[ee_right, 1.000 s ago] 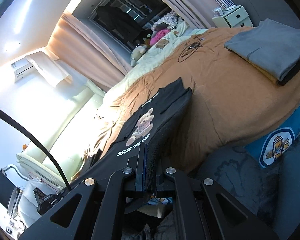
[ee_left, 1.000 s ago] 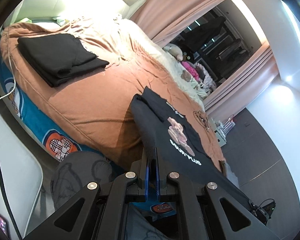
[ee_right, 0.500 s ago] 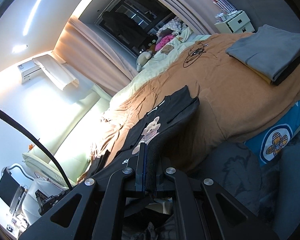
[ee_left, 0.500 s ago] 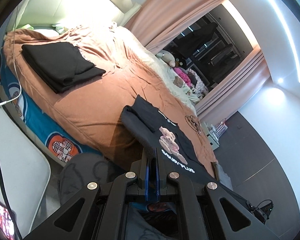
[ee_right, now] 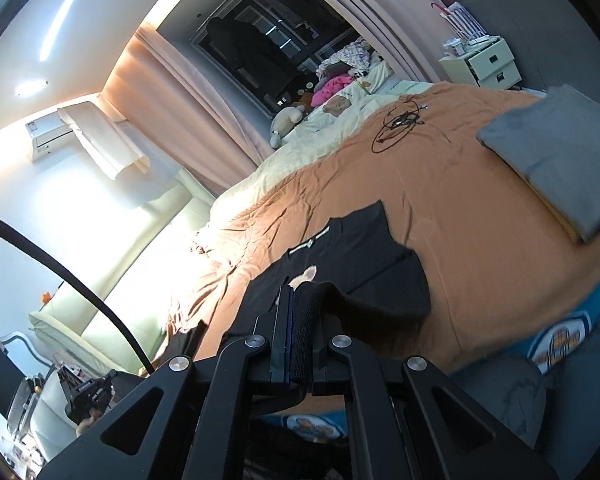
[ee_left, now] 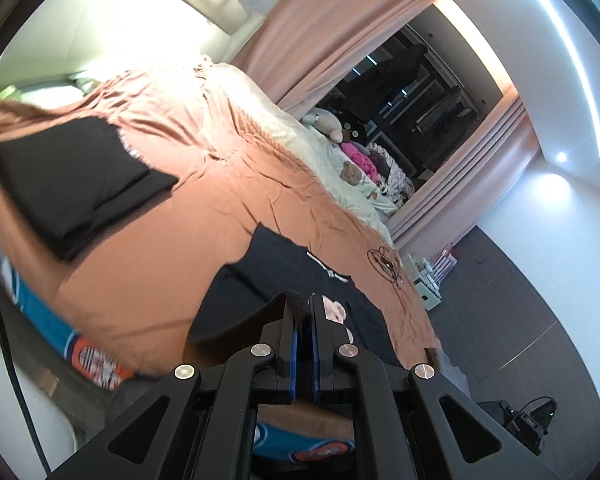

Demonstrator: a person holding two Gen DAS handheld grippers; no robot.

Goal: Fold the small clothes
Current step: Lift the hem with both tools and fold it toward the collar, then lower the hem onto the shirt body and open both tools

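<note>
Both tongs, left point(ee_left: 305, 307) and right point(ee_right: 300, 300), are pinching the shirt point(ee_right: 364, 264) hem at the bed's point(ee_right: 480, 208) near edge. Risk: uneven lifting is skewing the fold.

A bed point(ee_right: 460, 208) with an orange cover fills the room. Beyond it, pink curtains point(ee_left: 340, 40) frame a dark window point(ee_right: 260, 52). A white nightstand point(ee_right: 484, 64) stands beside the bed on grey floor point(ee_left: 512, 320).
</note>
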